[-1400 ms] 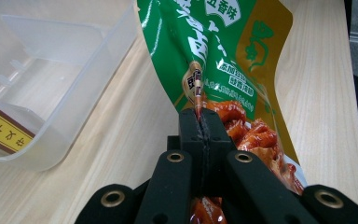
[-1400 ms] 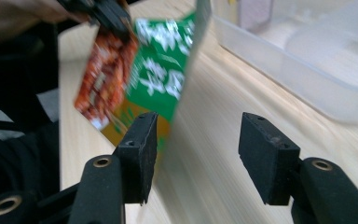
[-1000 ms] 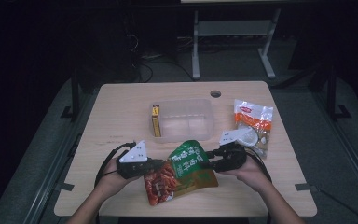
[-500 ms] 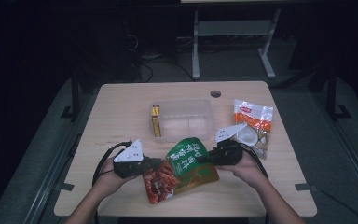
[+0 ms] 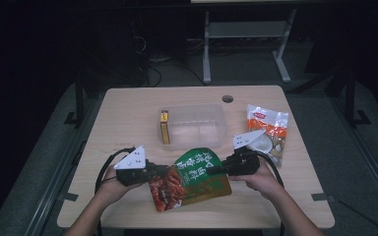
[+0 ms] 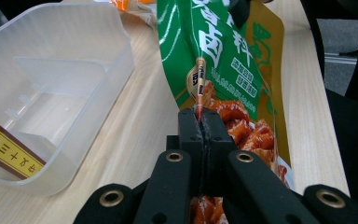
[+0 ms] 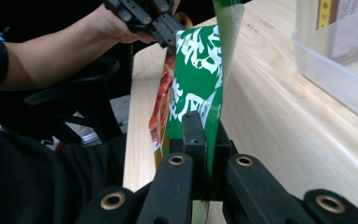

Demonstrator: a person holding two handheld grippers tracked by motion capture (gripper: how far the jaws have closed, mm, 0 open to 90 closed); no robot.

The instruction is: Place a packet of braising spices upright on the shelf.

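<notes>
Green snack pouch (image 5: 197, 178) hangs at the counter's (image 5: 128, 118) 6 o'clock edge, stretched between your two grippers. Left gripper (image 5: 163, 172) jaws pinch its 9 o'clock edge; right gripper (image 5: 215, 168) jaws pinch the 3 o'clock edge. Clear plastic bin (image 5: 193, 127) sits just beyond at 12 o'clock.

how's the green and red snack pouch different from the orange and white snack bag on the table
The green and red snack pouch is clamped between the left gripper and right gripper; the orange and white snack bag lies untouched. The pouch sits near the table's front edge, the bag by the right edge. Both are printed food packets.
</notes>
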